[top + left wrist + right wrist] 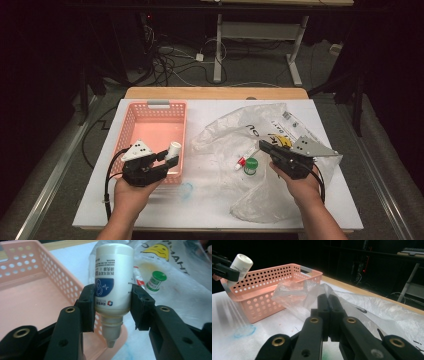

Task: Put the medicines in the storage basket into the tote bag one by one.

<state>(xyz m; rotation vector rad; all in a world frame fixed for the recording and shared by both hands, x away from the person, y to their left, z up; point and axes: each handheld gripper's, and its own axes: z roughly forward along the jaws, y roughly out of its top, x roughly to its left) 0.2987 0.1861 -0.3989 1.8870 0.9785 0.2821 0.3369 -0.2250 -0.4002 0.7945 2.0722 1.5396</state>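
My left gripper [166,157] [113,305] is shut on a white squeeze bottle [174,149] [113,277] with a blue label. The bottle hangs nozzle down over the near right corner of the pink perforated basket [131,122] [30,297]. My right gripper [265,146] [328,300] is shut, and a fold of the clear plastic bag [235,127] [292,293] is pinched between its jaws and lifted off the table. The right gripper view also has the white bottle [241,264] at the far left above the basket [269,282].
A small green-capped bottle [251,166] [155,281] and a red-capped tube [240,162] [138,277] lie on the bag by my right gripper. A clear blue cap [186,190] sits on the white table [210,205] near the basket's front corner.
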